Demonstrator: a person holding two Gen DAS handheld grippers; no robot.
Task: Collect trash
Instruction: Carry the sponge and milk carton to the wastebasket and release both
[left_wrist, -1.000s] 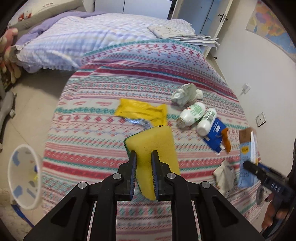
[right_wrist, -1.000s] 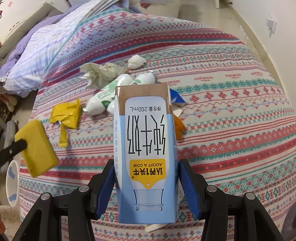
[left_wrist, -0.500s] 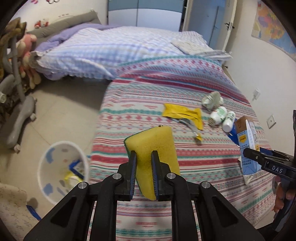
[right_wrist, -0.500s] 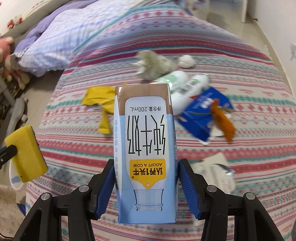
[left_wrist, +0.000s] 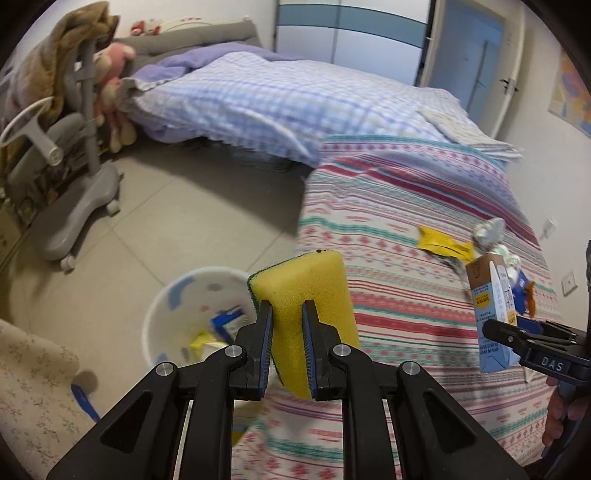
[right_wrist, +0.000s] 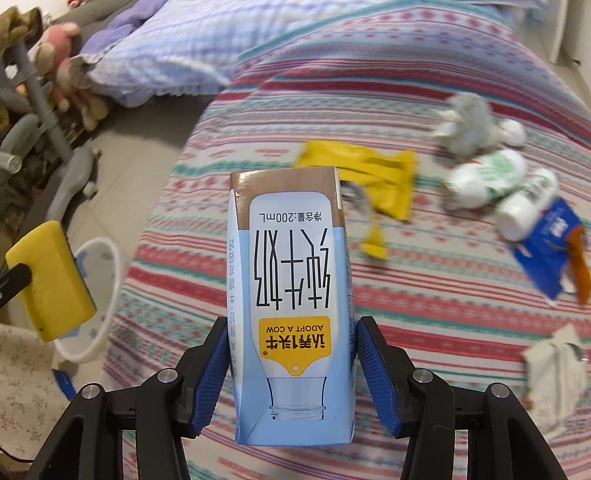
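Above the white wastebasket on the floor left of the bed, the left claw grips a yellow sponge while the right claw clamps a milk carton over the bedspread, so dropping both in looks next.

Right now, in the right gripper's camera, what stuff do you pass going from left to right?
Yellow sponge → white bin → milk carton → yellow wrapper → two white bottles → blue packet.
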